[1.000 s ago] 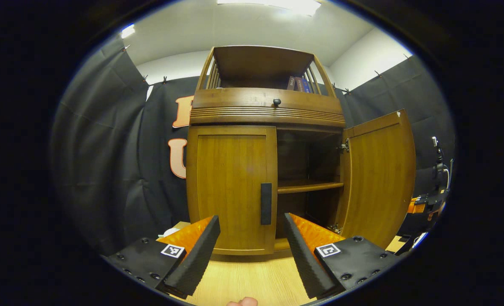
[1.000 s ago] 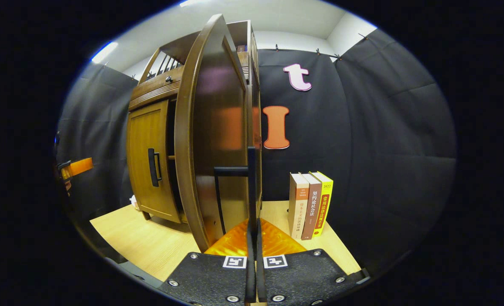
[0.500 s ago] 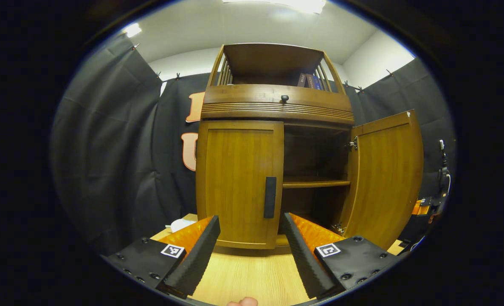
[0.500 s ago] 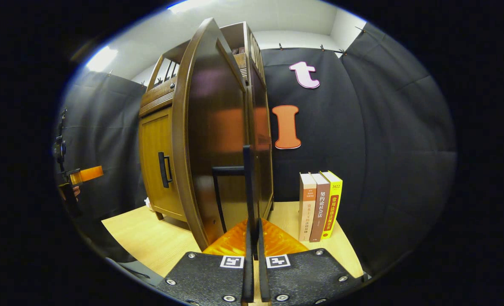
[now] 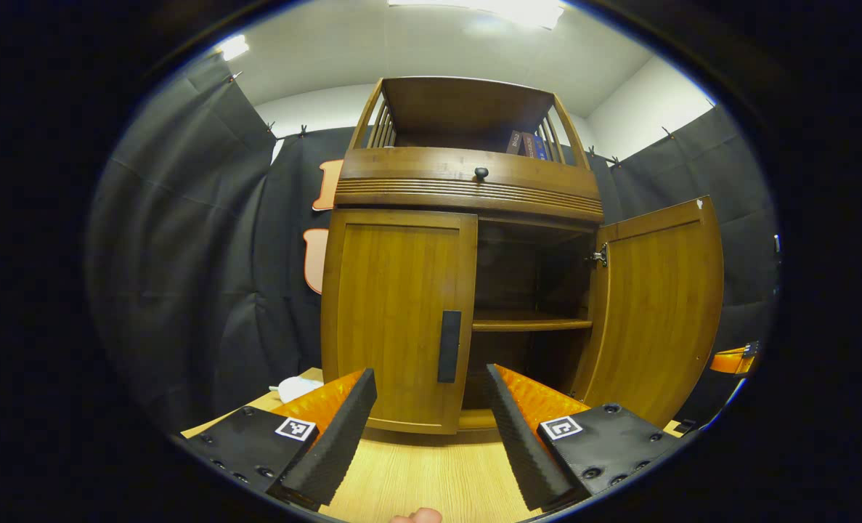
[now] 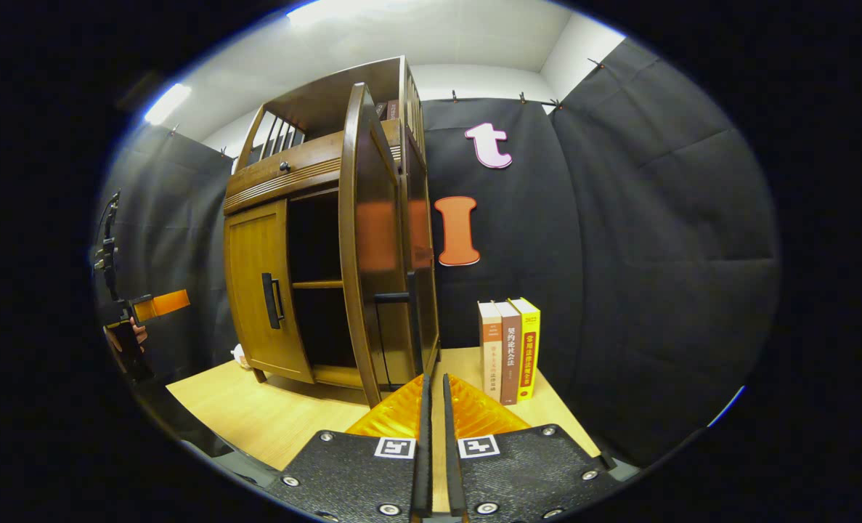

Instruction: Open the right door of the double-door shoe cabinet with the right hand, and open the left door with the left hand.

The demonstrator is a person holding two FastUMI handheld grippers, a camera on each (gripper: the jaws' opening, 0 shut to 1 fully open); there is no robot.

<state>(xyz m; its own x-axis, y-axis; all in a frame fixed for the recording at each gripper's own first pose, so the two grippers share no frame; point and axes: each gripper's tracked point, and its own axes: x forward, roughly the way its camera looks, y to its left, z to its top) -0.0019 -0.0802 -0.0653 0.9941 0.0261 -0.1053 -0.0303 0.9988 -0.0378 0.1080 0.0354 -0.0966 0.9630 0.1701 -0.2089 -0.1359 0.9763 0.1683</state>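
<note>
Ahead of left tongs point(image 5: 431, 428): fingers spread wide, released, above the bench point(image 5: 431, 479); left door point(image 5: 394, 319) shut, its black handle point(image 5: 449, 346) just beyond the gap between the fingers, apart from them.
Ahead of right tongs point(image 6: 434, 436): fingers nearly together with a thin slit, grasping nothing; right door point(image 6: 376, 247) swung open, edge-on, its handle point(image 6: 394, 327) near the fingertips but clear of them.
Cabinet point(image 5: 467, 189): stands on the bench, inner shelf point(image 5: 529, 323) exposed.
Beside right door: three upright books point(image 6: 509, 349) on the bench.

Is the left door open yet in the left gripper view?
No, the left door sits flush and closed with its handle untouched, while the right door stands swung open.
</note>
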